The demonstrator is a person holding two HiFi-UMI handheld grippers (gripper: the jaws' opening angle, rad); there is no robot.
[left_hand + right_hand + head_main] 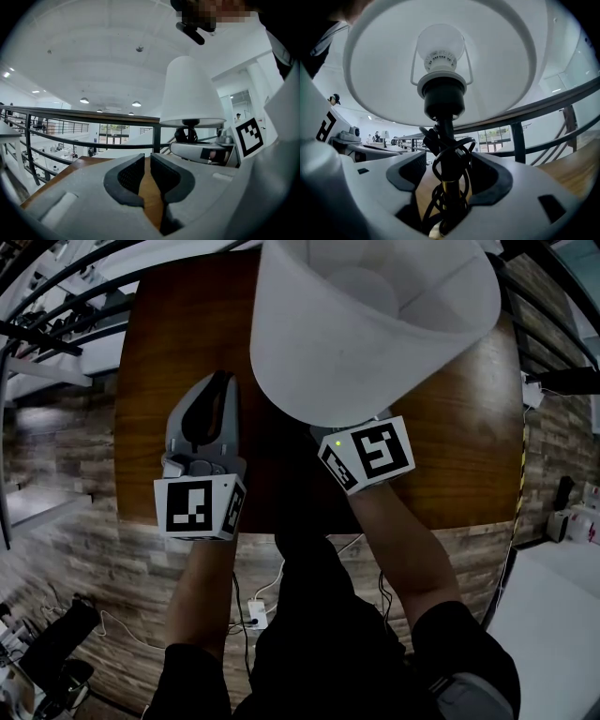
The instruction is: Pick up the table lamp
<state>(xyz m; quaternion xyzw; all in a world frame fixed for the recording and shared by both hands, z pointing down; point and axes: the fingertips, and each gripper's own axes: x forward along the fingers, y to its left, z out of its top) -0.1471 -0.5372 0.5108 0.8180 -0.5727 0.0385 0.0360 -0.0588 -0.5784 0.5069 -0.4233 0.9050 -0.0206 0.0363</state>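
The table lamp has a white shade (375, 324) and stands on the brown wooden table (450, 446). Its black stem (446, 140) is wound with black cord and carries a white bulb (440, 44) under the shade. My right gripper (449, 164) reaches under the shade with the stem between its jaws. They stand open, and a strip of table shows between the left pad and the cord. My left gripper (214, 390) lies on the table left of the lamp, jaws shut on nothing. The lamp's shade (190, 93) appears to its right.
A black metal railing (93, 115) runs along the table's far side. The table's near edge (281, 521) is just in front of the person's body. Below it are a wood-panelled wall and a white plug with cables (255, 610).
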